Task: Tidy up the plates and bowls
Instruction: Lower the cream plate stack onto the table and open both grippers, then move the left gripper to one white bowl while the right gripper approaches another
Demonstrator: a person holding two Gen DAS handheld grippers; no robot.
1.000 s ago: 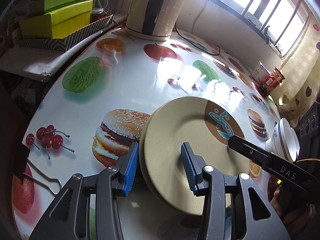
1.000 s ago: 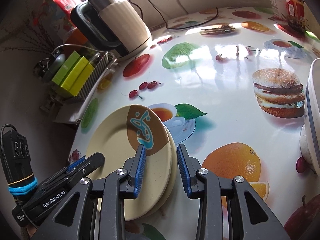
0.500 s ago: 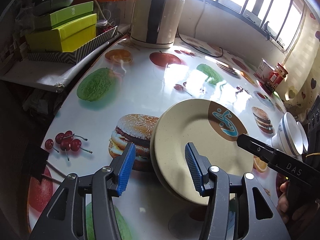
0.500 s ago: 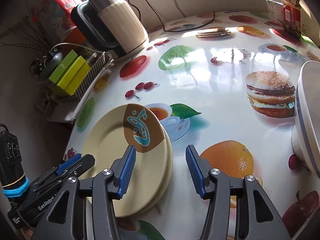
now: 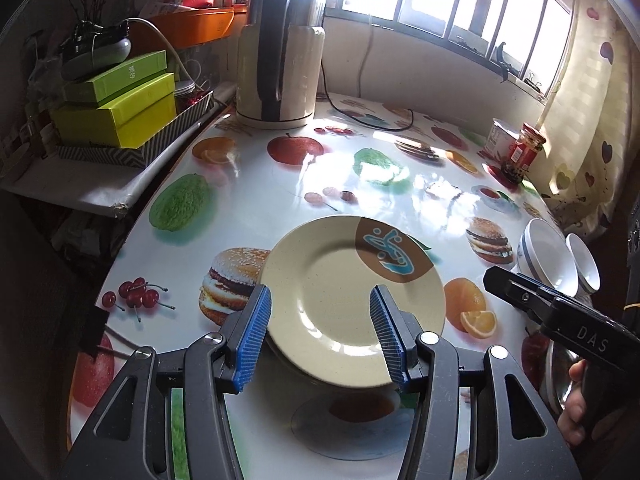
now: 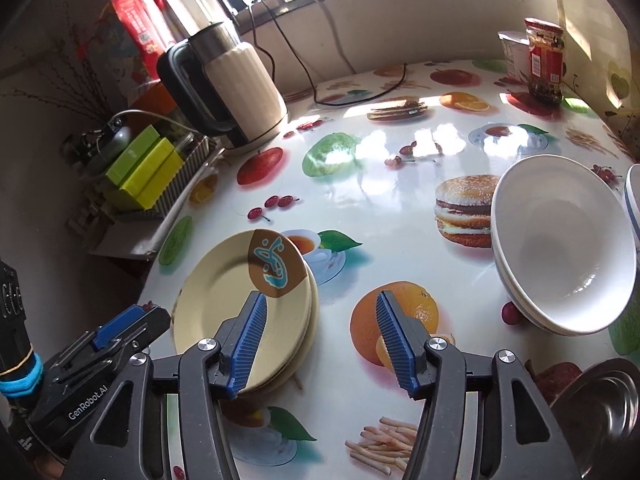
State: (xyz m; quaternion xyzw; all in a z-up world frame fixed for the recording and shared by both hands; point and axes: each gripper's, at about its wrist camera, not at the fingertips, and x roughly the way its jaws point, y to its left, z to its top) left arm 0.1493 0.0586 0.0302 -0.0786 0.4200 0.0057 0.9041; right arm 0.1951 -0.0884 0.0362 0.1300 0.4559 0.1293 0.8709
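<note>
Far left, off the table edge: a zigzag-patterned tray (image 5: 132, 152) holding two green boxes (image 5: 120, 108), stacked, with a dark gadget on top. Behind it, an orange bin (image 5: 192, 28); contents hidden. Just right of the tray, on the table (image 5: 256, 200): a cream kettle (image 5: 280, 68), lid shut, cord trailing off to the right.

Near centre: cream plates (image 5: 340, 292), stacked, the top one empty and flat, a brown and blue patch on its far rim. Left gripper (image 5: 320, 336) above the near edge of the stack, released, pads clear of the rim on both sides. Right gripper (image 6: 320, 340) over the stack's right edge, jaws opening, nothing clasped; left pad over the rim, right pad over the printed orange.

Right of the plates: white bowls (image 6: 560, 256) with blue bands, nested, empty inside, tilted. Near right corner: a steel bowl (image 6: 600, 412), empty as far as visible. Far right: a red-lidded jar (image 6: 546, 64) of dark contents, a white tub behind it.
</note>
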